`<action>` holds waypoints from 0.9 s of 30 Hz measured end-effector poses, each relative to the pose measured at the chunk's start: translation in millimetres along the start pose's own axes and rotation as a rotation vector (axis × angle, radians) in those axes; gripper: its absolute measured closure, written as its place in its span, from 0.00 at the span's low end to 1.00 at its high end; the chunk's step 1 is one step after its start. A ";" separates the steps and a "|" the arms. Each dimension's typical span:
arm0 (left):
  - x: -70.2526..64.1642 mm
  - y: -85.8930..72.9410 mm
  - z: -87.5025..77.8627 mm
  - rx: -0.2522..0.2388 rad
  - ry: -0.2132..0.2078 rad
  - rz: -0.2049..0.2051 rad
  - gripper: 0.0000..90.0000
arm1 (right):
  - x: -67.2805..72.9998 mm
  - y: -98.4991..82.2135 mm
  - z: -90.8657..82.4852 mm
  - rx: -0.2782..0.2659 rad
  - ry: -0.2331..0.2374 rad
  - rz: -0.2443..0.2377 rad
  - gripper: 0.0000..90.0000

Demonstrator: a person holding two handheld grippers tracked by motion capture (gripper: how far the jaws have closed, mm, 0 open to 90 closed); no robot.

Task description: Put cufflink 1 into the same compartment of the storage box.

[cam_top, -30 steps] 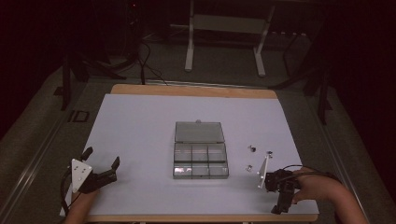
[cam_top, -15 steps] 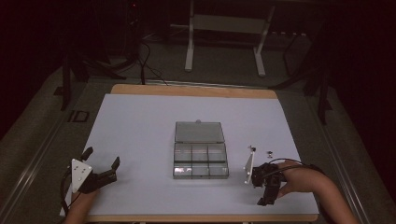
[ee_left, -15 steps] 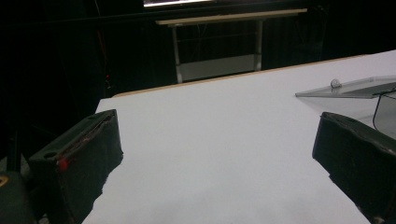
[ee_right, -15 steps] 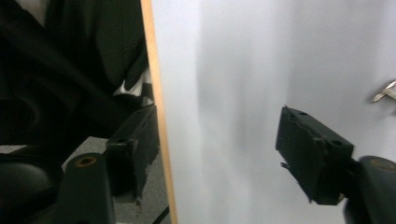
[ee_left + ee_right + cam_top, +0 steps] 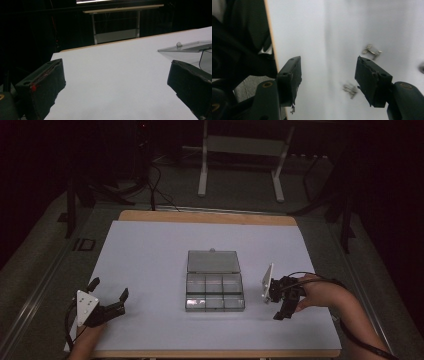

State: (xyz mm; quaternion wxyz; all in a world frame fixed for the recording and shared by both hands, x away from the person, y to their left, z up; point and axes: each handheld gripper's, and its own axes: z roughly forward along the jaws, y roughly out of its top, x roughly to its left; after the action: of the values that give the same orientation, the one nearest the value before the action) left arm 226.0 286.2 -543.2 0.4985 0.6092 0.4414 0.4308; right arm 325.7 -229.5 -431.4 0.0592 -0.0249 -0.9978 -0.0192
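Clear plastic compartment box (image 5: 215,292) sits mid-table on the white sheet (image 5: 150,255), lid (image 5: 213,261) swung back flat on the far side. Tray part has 2 rows of 3 cells; contents can't be made out from the high view. In the left gripper view the lid edge (image 5: 186,47) shows at right w/ a small round knob on it.

Left gripper (image 5: 107,295) is near the near-left corner of the sheet, well apart from the box, jaws spread wide w/ nothing between them; left gripper view confirms, just bare white sheet in the gap. Grey three-cornered plate on top of it.

Right gripper (image 5: 280,312) is just right of the box, near side, held in the person's right hand (image 5: 312,292), tilted so it points down toward the near edge. Jaws apart, nothing gripped. Right gripper view: white sheet under the jaws, plus small metal parts (image 5: 372,52) lying loose; one sits beyond the right-hand jaw, another, blurred (image 5: 350,90), lies in the gap close to that jaw, touching neither jaw as far as can be seen. Wooden table edge (image 5: 272,45) runs along that view's left.
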 end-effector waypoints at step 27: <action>0.1 0.0 0.1 0.002 -0.003 0.002 0.03 | -90.8 -8.4 13.7 0.017 -0.137 0.176 0.60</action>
State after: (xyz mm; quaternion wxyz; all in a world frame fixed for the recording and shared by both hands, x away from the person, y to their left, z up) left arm 226.0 286.4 -543.1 0.4982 0.6105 0.4406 0.4301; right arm 413.8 -241.6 -456.1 -0.0075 -0.1130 -0.9936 -0.0036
